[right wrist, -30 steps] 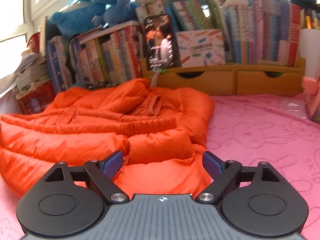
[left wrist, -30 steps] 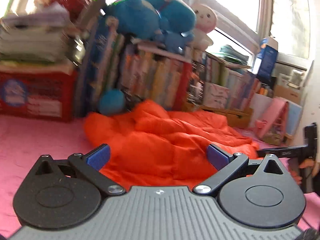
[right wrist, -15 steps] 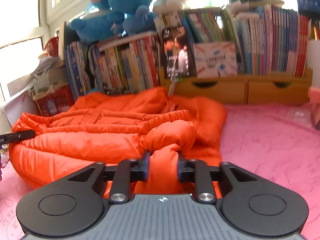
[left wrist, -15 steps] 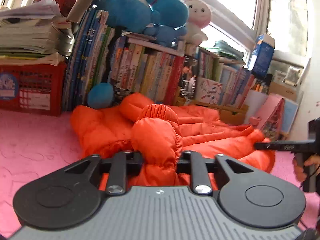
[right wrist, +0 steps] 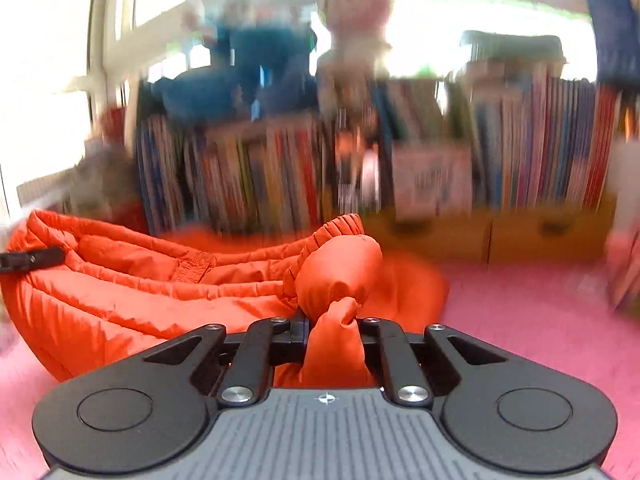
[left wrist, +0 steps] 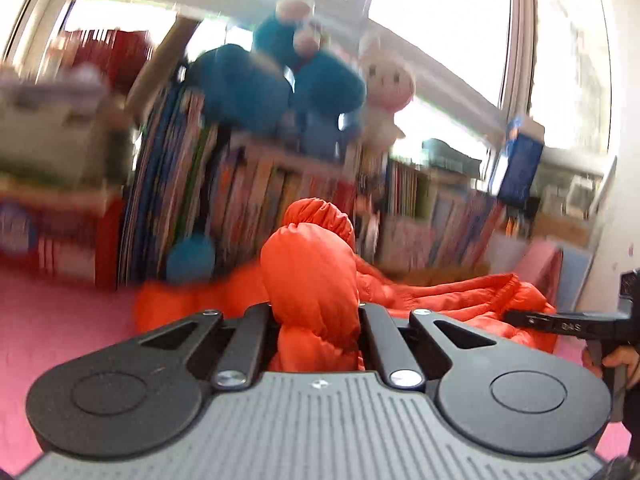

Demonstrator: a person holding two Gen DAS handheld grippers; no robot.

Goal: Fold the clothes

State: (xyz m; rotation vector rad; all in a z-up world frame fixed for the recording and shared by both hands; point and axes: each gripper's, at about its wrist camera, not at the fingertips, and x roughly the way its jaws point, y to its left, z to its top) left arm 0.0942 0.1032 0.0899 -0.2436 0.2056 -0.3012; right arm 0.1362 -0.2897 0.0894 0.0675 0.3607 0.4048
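Observation:
A puffy orange jacket (left wrist: 460, 300) lies crumpled on the pink mat (left wrist: 60, 320). My left gripper (left wrist: 316, 320) has its jaws closing tight on a bunched fold of the jacket, which stands up between its fingers. Seen from the right wrist, the jacket (right wrist: 140, 300) spreads to the left, and my right gripper (right wrist: 334, 326) has its jaws closing on another pinched fold near the jacket's right end. Both folds are lifted off the mat. The other gripper's fingertips (right wrist: 32, 258) show at the jacket's far left edge. A hand (left wrist: 618, 358) holds the right gripper's handle.
A long row of upright books (right wrist: 280, 184) backs the mat, with blue and white plush toys (left wrist: 280, 80) on top. Wooden drawers (right wrist: 520, 236) sit under the books at right. A red crate (left wrist: 48, 240) and a blue ball (left wrist: 190, 260) stand at left.
Both grippers went from wide open over the jacket to shut on folds of it. Both have since risen, pulling the pinched fabric up; the view is now blurred.

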